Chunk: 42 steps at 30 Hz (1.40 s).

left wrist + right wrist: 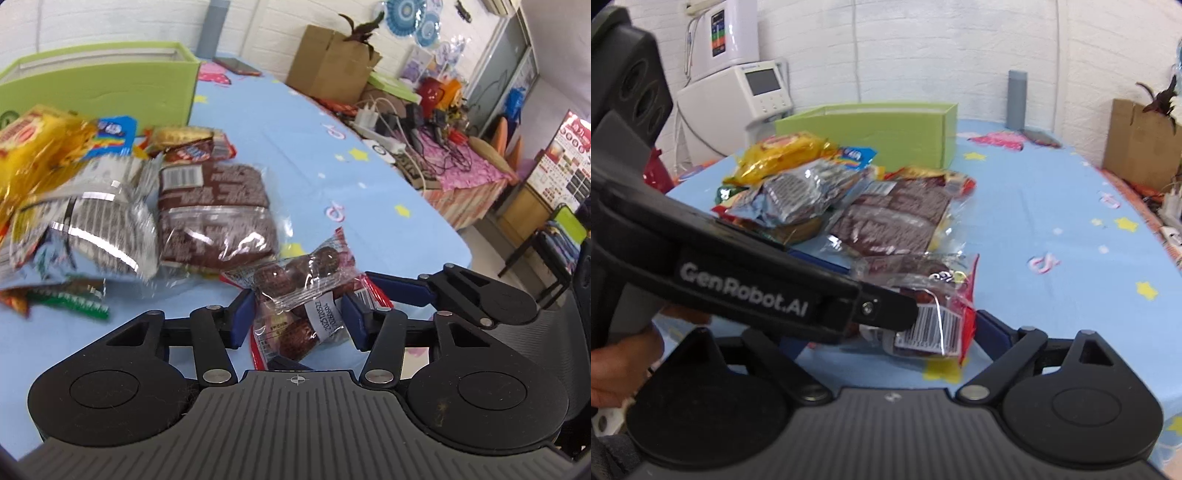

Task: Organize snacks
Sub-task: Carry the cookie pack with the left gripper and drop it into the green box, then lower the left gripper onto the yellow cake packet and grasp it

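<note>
Right now the left gripper (297,317) pinches a clear packet of chocolate balls (301,295) at the blue tablecloth's (303,147) near edge, right gripper (886,334) wide and empty beside it, so the slick crinkly film could slip free before reaching the green box (110,88).

On the tabletop (303,155) a heap of snack packets (92,192) lies toward the left, with an open box (110,85) behind it at the far edge. The nearest packet (303,291) sits apart from the heap, in front of it and to its right, between the pads of the left tool (297,314). The right tool (886,328) stands just beside that packet on its right, the left tool's finger crossing before it. Farther right along the tabletop's far side stands a cardboard box (332,62), with a clutter of cables (406,125) beside it.
</note>
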Tool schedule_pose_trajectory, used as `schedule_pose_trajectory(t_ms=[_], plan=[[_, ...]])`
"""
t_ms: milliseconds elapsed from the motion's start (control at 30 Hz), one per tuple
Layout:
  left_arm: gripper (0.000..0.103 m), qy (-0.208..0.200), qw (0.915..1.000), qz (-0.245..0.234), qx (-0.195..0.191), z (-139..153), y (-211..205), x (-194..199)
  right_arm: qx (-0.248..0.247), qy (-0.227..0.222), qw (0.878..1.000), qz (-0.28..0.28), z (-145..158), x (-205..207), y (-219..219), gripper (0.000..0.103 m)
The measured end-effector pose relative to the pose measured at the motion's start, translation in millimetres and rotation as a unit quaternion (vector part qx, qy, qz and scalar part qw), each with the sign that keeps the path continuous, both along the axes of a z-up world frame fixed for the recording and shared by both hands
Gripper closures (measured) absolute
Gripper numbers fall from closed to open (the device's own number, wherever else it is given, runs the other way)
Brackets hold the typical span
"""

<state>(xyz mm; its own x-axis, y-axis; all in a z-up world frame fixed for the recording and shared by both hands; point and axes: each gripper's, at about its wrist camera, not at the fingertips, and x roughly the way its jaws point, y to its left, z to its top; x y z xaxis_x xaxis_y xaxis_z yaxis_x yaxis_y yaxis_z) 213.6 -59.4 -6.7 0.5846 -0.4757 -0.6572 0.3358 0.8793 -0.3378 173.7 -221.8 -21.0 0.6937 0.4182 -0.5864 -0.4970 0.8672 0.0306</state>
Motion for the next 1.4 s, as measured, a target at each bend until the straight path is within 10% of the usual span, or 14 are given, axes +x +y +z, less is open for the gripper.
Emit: schedule_pose_trajectory(t_ms=[267, 500, 767, 833, 1067, 1400], plan=[[0.067, -0.054, 0.9982, 0.019, -0.017, 63.4, 29.6, 42.2, -0.002, -0.066, 0.998, -0.001, 54.9, 36.6, 20.7, 0.010], [0.066, -0.092, 0.9923, 0.083, 0.006, 120.6, 101.9, 145.0, 0.013, -0.115, 0.991, 0.061, 112.8, 152.1, 94.6, 0.009], [0.065, -0.058, 0.9910, 0.113, 0.042, 90.3, 146.2, 243.5, 0.010, -0.062, 0.993, 0.095, 94.6, 264.6, 155.9, 0.011], [0.040, -0.044, 0.9911, 0.122, 0.030, 85.5, 157.9, 252.6, 0.014, -0.051, 0.994, 0.098, 90.4, 275.3, 159.7, 0.010], [0.029, -0.090, 0.9856, 0.143, -0.002, 100.2, 189.8, 196.1, 0.048, -0.084, 0.991, 0.090, 104.6, 220.9, 128.4, 0.009], [0.029, -0.089, 0.9830, 0.160, 0.009, 76.1, 198.7, 85.5, 0.085, -0.018, 0.989, 0.116, 55.8, 95.1, 112.1, 0.009]])
